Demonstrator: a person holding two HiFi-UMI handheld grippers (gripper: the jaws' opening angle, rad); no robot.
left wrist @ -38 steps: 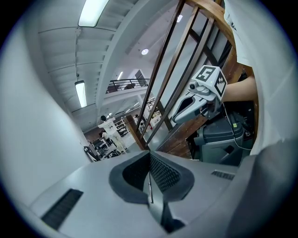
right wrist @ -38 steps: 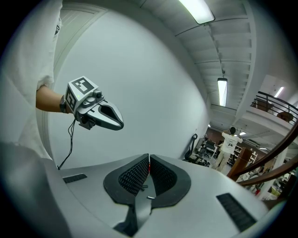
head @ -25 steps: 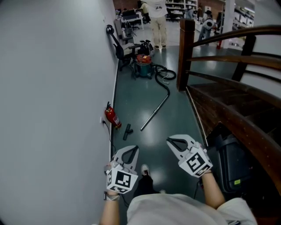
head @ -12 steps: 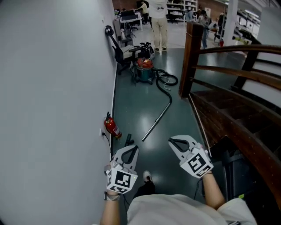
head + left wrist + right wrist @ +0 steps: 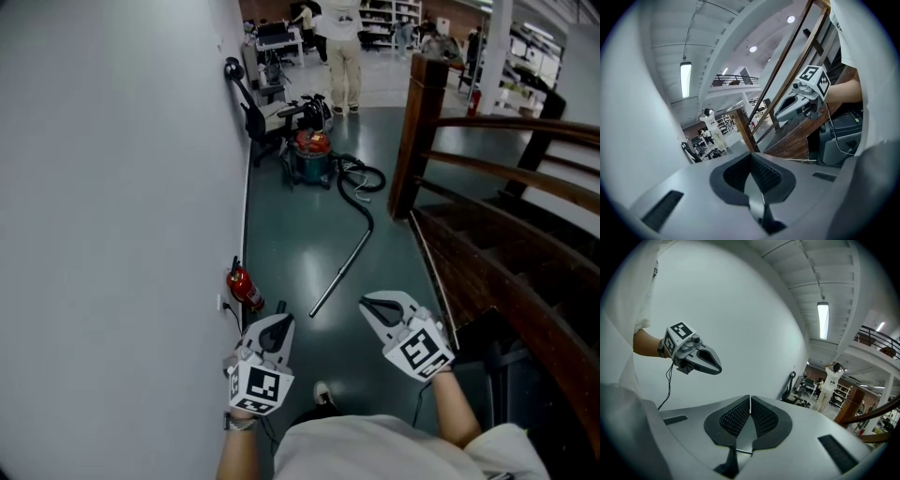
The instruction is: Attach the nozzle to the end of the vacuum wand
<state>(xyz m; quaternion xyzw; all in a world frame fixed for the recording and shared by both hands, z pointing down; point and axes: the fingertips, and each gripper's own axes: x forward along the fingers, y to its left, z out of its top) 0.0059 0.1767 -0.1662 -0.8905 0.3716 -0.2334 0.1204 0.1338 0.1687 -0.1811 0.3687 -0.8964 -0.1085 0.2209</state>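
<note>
The long silver metal vacuum wand lies flat on the dark green floor ahead of me. I judge it stiff, fairly light and smooth enough to slip or roll, so I would grip it just behind its free end. Its long axis runs diagonally. The free end points toward me and the white wall, and the far end joins the black hose curling back to the teal-and-red vacuum canister. The small black nozzle, probably light rigid plastic, barely peeks out beyond my left hand-held gripper, near the red fire extinguisher. That gripper and my right hand-held gripper are both clenched on nothing.
</note>
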